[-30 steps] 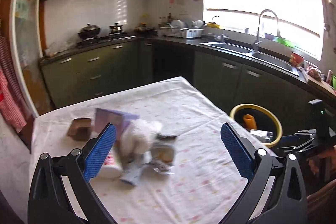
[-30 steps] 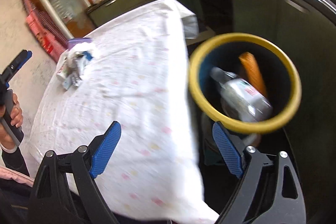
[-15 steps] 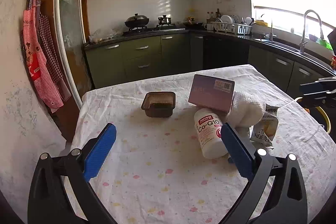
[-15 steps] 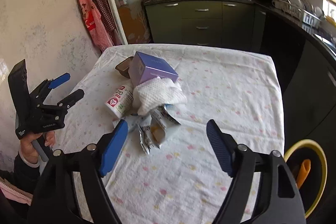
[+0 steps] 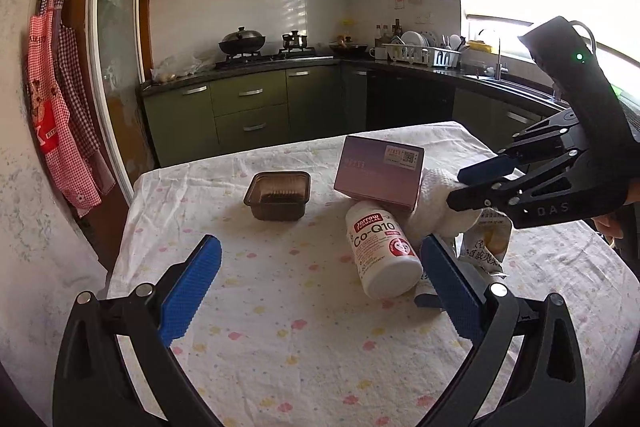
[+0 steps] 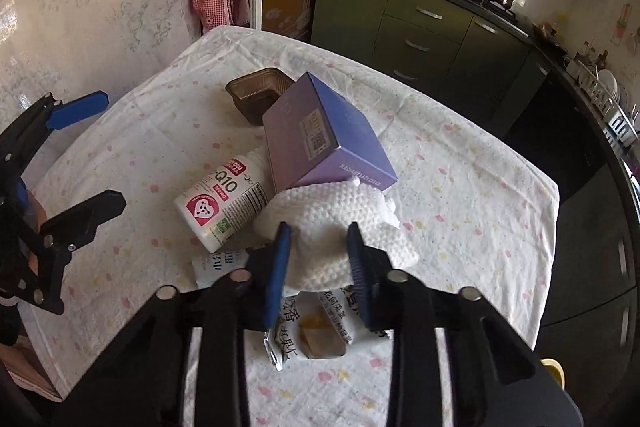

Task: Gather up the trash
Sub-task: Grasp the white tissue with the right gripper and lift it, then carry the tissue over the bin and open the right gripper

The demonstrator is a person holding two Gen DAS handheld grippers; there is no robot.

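A pile of trash lies on the clothed table (image 5: pixel 304 347): a crumpled white paper towel (image 6: pixel 340 215), a purple box (image 6: pixel 320 135) leaning on it, a white Co-Q10 bottle (image 5: pixel 380 251) on its side, snack wrappers (image 6: pixel 316 327) and a brown plastic tray (image 5: pixel 278 195) set apart. My right gripper (image 6: pixel 318 247) has its jaws narrowed around the paper towel, which fills the gap; it shows in the left wrist view (image 5: pixel 468 183) over the towel (image 5: pixel 436 211). My left gripper (image 5: pixel 320 271) is open and empty above the table's near side, short of the bottle.
The table (image 6: pixel 480 187) stands in a kitchen with green cabinets (image 5: pixel 248 111) and a stove behind. A wall with hanging red aprons (image 5: pixel 60 119) is at left. The yellow rim of a bin (image 6: pixel 554 375) shows past the table's right edge.
My right gripper has swung from the bin back over the table, come down on the paper towel and narrowed around it. My left gripper has turned toward the pile and stayed open.
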